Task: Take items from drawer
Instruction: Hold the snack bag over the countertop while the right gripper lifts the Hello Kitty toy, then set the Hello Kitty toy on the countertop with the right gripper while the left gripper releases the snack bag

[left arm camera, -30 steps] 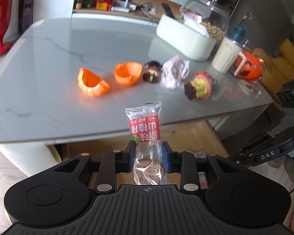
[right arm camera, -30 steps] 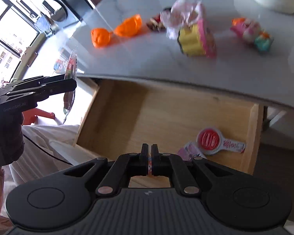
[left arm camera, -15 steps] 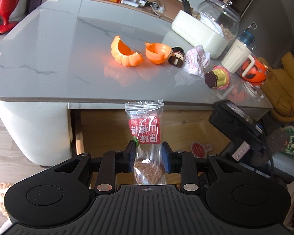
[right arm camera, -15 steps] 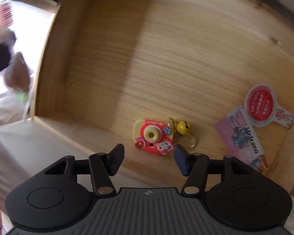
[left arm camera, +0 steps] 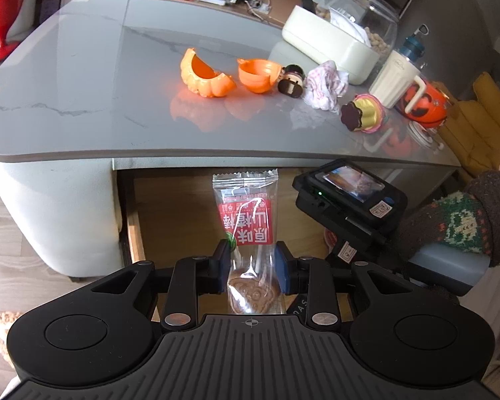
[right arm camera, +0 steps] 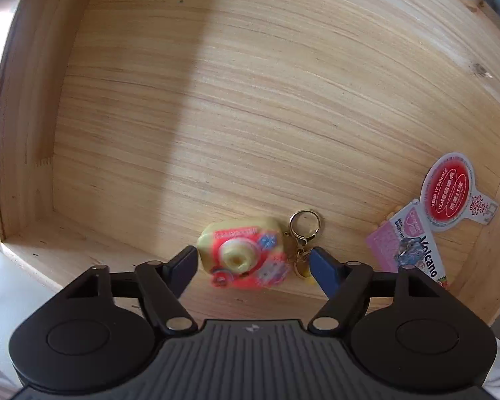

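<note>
Right wrist view, looking steeply down into the open wooden drawer (right arm camera: pixel 250 83): a small toy camera keychain (right arm camera: pixel 241 255), yellow body w/ red front, lies flat on the drawer floor near the front wall, directly ahead of the right gripper (right arm camera: pixel 251 261) & centred between its two fingers. Its long axis runs left-right, across the gap, so the jaws straddle its short ends. Its gold ring (right arm camera: pixel 305 223) & clasp trail off the right end, just beside the right fingertip. Right jaws have just been opening & stand wide; camera is between them but pads aren't pressing on it. Far right in the drawer: a round red tag (right arm camera: pixel 450 191) & a pink card (right arm camera: pixel 410 243), well apart from the gripper. Left wrist view: left gripper (left arm camera: pixel 252 268) is clamped on a clear snack packet (left arm camera: pixel 246 230) w/ red label, held above the drawer's near edge, below the grey tabletop (left arm camera: pixel 116 116). The right hand is the nearer one to the camera.
</note>
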